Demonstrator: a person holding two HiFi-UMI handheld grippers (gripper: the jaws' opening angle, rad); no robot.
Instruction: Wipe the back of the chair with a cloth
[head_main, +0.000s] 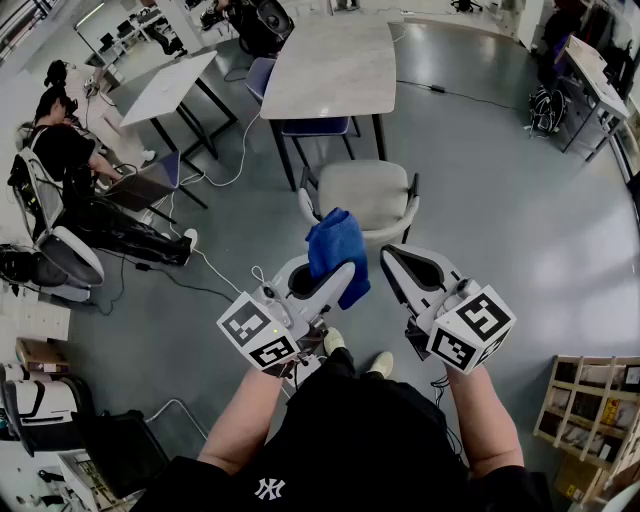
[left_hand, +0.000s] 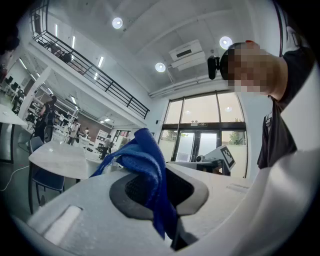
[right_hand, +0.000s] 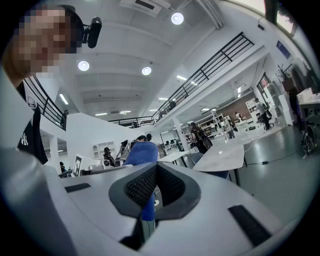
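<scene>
Cloth (head_main: 337, 245) between left gripper (head_main: 332, 280) jaws, its bulk beyond their tips.

An open-plan office or lab hall: long tables (head_main: 330, 60), a seated laptop worker (head_main: 70, 165), mezzanine railing (left_hand: 95, 75).

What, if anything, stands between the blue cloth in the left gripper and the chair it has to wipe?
Nothing visible does. The blue cloth, clamped in the left gripper, hangs at the near edge of the chair with nothing between them; the right gripper sits off to the side, shut and empty.
</scene>
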